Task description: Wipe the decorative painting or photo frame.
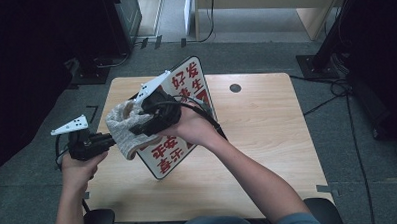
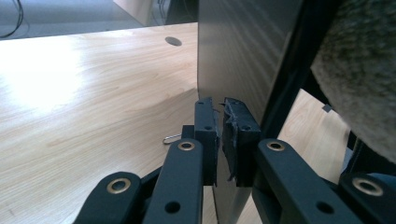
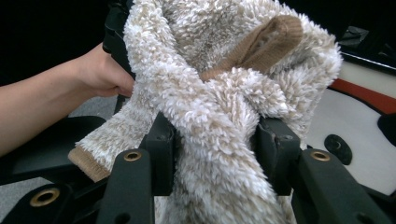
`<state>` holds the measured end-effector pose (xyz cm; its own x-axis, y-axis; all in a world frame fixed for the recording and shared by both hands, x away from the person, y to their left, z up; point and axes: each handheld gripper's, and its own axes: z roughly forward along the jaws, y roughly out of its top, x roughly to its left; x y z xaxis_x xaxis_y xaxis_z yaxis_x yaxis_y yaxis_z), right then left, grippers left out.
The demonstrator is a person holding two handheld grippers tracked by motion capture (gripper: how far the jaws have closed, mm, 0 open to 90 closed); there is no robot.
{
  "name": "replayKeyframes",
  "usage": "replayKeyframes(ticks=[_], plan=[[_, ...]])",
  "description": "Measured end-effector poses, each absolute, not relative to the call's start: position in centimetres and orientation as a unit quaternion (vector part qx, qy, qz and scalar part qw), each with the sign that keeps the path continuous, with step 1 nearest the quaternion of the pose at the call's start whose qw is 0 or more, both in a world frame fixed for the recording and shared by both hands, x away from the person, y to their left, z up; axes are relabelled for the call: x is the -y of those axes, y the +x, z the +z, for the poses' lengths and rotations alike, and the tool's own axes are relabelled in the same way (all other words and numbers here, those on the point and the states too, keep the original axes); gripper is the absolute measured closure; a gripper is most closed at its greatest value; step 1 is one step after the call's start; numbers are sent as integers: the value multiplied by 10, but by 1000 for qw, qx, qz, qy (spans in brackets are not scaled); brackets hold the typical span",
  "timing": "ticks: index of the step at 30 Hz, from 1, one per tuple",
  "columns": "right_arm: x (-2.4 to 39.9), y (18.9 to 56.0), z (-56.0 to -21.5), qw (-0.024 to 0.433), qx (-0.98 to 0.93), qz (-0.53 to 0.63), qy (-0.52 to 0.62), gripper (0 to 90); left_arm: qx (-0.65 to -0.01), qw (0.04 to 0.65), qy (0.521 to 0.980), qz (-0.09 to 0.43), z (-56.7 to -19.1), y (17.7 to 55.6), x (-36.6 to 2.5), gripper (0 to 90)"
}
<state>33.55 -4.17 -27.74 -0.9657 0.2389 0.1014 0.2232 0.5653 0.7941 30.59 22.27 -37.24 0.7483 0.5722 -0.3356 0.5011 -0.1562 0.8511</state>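
Left gripper (image 2: 219, 140): jaws clamped on the lower edge of a sign board (image 1: 184, 117), a white panel with red characters, held tilted up off the wooden table (image 1: 257, 140); in the left gripper view the thin panel edge runs up between the two black pads and its grey back face rises just beyond them. Right gripper (image 3: 215, 140): jaws squeezed on a bunched fluffy sock (image 3: 219, 93), cream fleece with a tan ribbed cuff (image 3: 273, 35); the fabric bulges above and below the pads. In the high view the sock (image 1: 123, 125) sits against the board's left edge, just ahead of the left gripper (image 1: 95, 141) and between the two tools, with the right gripper (image 1: 154, 116) over the printed face. The person's left hand (image 3: 105, 74) shows behind the sock in the right gripper view. Judgement: the work reads as wiping the board with the sock. Board steadied, cloth gripped and brought to the surface; that part looks done. Most of the printed face, toward the far end beyond the right gripper, looks yet to be covered. Small paper clip (image 2: 172, 138) lies on the table left of the left jaws.
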Motion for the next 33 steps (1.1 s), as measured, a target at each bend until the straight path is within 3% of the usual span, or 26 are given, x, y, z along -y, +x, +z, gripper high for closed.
replayKeyframes(ticks=[33], plan=[[44,330,-317,-2,-892,434,128,556,-349,540,766,29,-375,309,-214,845]])
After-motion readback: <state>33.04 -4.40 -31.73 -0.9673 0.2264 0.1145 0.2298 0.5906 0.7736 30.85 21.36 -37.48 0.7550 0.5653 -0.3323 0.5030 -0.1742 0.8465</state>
